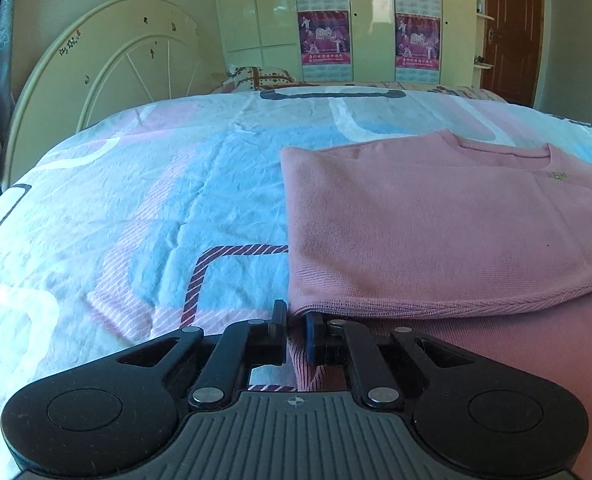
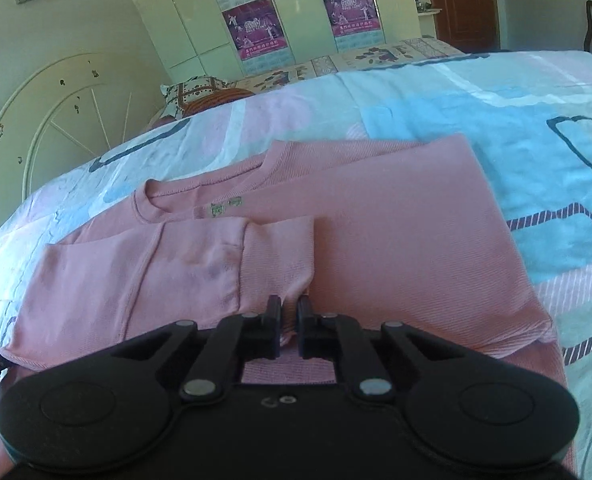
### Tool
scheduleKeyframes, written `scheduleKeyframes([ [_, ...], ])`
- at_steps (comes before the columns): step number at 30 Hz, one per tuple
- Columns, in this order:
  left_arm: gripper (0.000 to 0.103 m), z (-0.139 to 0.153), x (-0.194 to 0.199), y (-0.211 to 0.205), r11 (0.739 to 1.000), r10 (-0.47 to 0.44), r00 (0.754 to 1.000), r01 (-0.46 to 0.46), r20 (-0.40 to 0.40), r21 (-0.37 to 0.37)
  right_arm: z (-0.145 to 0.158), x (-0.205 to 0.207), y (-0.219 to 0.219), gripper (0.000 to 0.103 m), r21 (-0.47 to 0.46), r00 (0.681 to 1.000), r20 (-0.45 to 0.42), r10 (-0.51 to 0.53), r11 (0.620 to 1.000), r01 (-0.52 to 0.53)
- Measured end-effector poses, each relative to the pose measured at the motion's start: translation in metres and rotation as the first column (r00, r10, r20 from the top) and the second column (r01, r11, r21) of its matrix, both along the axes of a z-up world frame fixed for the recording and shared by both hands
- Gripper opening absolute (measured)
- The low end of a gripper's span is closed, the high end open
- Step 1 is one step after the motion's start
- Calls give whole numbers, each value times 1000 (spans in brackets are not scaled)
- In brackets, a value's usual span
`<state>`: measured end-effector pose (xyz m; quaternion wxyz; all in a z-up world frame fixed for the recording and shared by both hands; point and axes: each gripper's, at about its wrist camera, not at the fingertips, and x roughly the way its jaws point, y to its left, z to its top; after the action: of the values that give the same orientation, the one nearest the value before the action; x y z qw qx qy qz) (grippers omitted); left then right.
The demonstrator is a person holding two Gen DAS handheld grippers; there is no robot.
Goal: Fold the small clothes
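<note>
The pink top (image 2: 376, 240) lies flat on the bed (image 1: 136, 200), sleeves folded in. The left claw (image 1: 296, 320) and the right claw (image 2: 289, 312) each pinch its near hem, probably to fold it toward the collar. Only the right view shows the folded sleeve (image 2: 200, 264).

Left wrist view: shirt (image 1: 436, 232) lying on bedsheet (image 1: 136, 200), filling right half of frame; sheet spreading left and beyond. Left gripper (image 1: 296, 320) sitting at bottom centre, meeting shirt's near left corner. Headboard (image 1: 96, 80) standing upper left, pillow (image 1: 256, 76) lying right of it, wardrobe (image 1: 336, 20) standing behind, door (image 1: 512, 32) upper right. Right wrist view: right gripper (image 2: 290, 316) sitting bottom centre at shirt's near edge; folded sleeve (image 2: 176, 264) lying across shirt, left of centre.
</note>
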<state>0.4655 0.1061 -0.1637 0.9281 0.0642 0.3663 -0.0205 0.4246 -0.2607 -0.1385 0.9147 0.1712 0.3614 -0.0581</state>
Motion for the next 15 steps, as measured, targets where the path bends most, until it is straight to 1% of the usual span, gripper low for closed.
scheduleKeyframes([
  [2,8,-1,0,0,1000,1,1000,-1,0,-3,4,-4,1,7,-15,1000,15,0,1000,0],
  [5,8,-1,-1,0,1000,-9,1000,9,-5,2,-9,0,1,8,-22,999,-51,-3,1000,2],
  [6,8,1,-4,2,1000,-24,1000,24,-11,6,-11,2,1,9,-19,999,-52,2,1000,-3],
  [7,13,3,-8,5,999,-36,999,36,-19,3,-8,2,1,10,-20,999,-53,4,1000,-5],
  [8,29,9,-15,11,999,-34,999,34,-10,-3,-1,1,0,21,-31,999,-41,-10,999,9],
  [9,37,16,-22,15,1000,-26,999,26,23,-7,7,-3,0,29,-57,999,-18,-34,998,33],
  [10,41,23,-27,18,999,-23,998,24,63,-22,16,-8,1,29,-84,999,27,-29,996,31],
  [11,41,30,-29,19,999,-23,996,27,89,-44,22,-11,1,27,-93,999,50,-17,995,21],
  [12,41,35,-27,17,997,-26,994,34,106,-72,25,-10,2,24,-94,999,52,-3,996,8],
  [14,41,34,-16,5,992,-56,993,67,101,-111,22,-3,9,22,-80,998,37,41,996,-38],
  [15,41,28,-10,-3,990,-79,994,87,77,-107,17,0,14,21,-79,998,23,62,995,-60],
])
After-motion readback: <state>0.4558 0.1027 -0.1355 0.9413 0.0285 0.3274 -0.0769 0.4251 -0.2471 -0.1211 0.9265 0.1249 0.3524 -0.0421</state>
